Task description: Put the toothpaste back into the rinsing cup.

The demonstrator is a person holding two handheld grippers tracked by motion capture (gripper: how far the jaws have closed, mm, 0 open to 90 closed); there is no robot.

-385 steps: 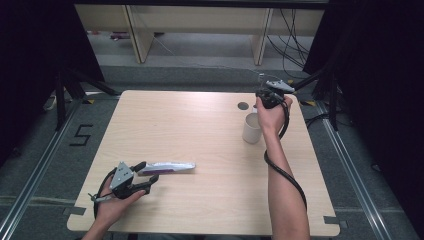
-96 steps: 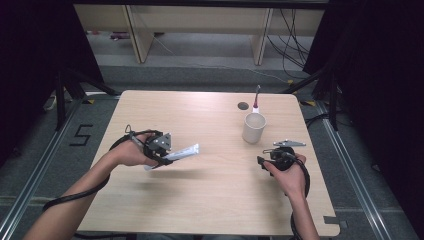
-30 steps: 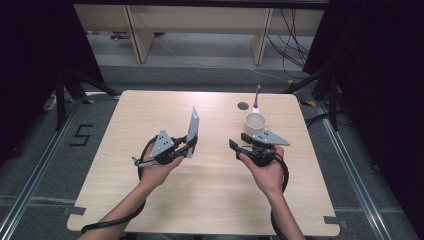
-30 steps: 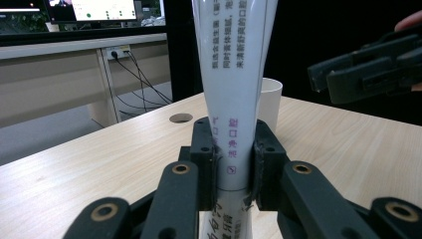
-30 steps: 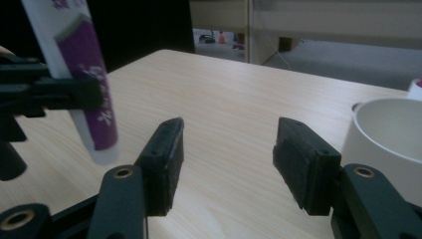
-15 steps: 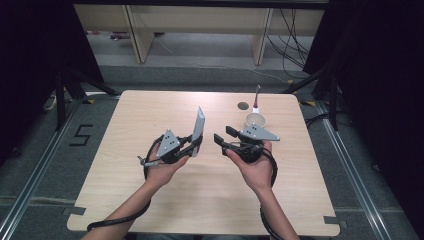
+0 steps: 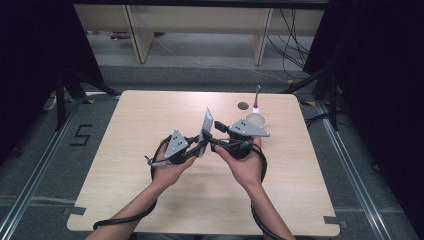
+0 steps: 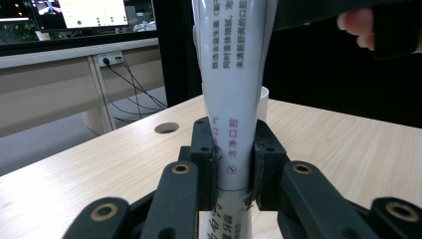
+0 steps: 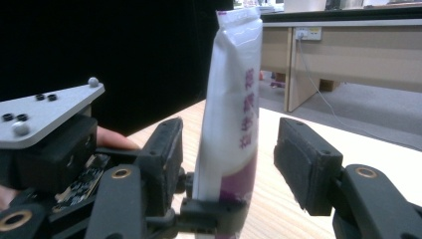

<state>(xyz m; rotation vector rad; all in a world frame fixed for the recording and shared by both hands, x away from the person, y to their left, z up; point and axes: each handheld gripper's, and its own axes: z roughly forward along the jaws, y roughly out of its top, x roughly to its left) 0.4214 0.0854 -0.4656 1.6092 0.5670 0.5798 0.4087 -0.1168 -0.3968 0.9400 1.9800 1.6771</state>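
The left hand-held gripper (image 8: pixel 233 164) is clamped on the lower part of a toothpaste tube (image 8: pixel 234 84) and holds it upright above the table (image 7: pixel 150 115). The right hand-held gripper (image 9: pixel 234 154) stands wide open with its jaws on both sides of the tube, not yet touching. This looks like a handover or a cap step, so next the right jaws need to close squarely on the tube; behind, a cup (image 7: pixel 255 121) holds a toothbrush (image 7: pixel 256 97).

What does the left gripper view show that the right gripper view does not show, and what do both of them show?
Left gripper view alone: its own jaws clamped on the white tube, the round hole in the table, the white cup behind the tube, and lit monitors.

Right gripper view alone: its own jaws standing open either side of the tube, and the left gripper's grey plate.

Both: the upright tube, the wooden table, and a desk beyond.
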